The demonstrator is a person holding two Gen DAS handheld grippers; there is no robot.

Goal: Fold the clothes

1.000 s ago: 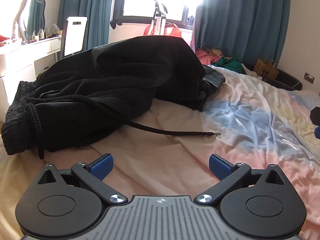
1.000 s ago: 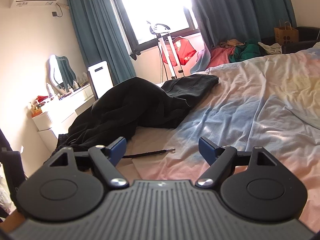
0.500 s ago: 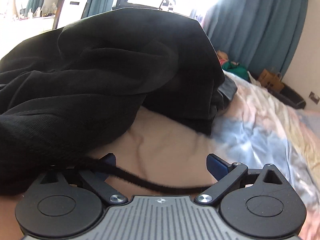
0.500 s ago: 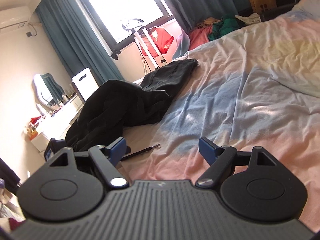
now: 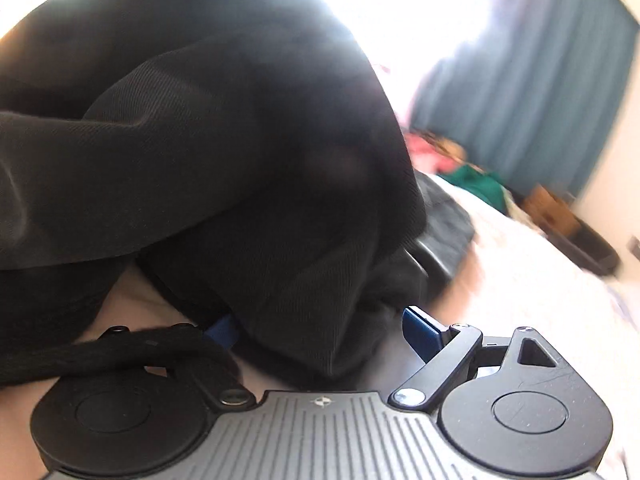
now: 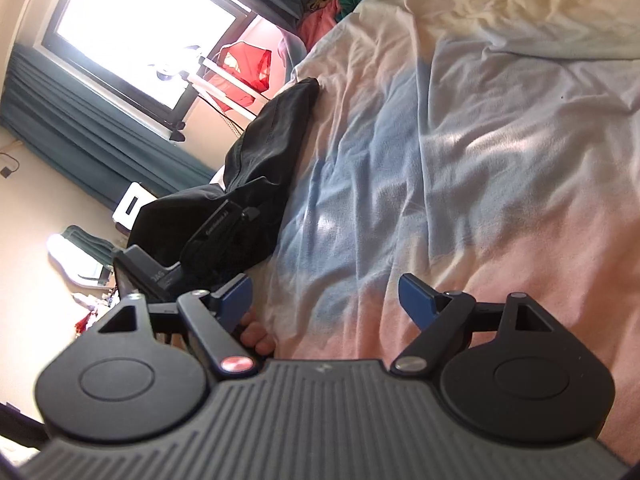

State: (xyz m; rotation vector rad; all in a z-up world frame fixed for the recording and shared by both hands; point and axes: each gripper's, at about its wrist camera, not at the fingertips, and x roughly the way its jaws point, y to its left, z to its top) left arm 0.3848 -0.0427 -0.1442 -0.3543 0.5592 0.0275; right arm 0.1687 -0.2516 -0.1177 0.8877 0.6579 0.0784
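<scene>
A black garment (image 5: 192, 152) lies heaped on the bed and fills most of the left wrist view. My left gripper (image 5: 320, 330) is open, pushed in against its lower edge, with a fold of black cloth between the blue fingertips (image 5: 420, 330). The garment's black drawstring (image 5: 120, 354) lies over the gripper's left arm. In the right wrist view the same garment (image 6: 248, 184) lies at the left of the bed, and the left gripper's body (image 6: 192, 248) shows against it. My right gripper (image 6: 326, 298) is open and empty above the bedsheet (image 6: 460, 180).
The pastel pink, blue and yellow sheet covers the bed. Teal curtains (image 6: 72, 128) and a bright window (image 6: 152, 12) stand behind. A red item (image 6: 244, 68) hangs on a rack. Pink and green clothes (image 5: 460, 164) and a paper bag (image 5: 552, 212) lie beyond the bed.
My left gripper has moved forward into the black garment, and cloth now lies between its fingers. My right gripper has tilted clockwise and moved over the sheet, still open.
</scene>
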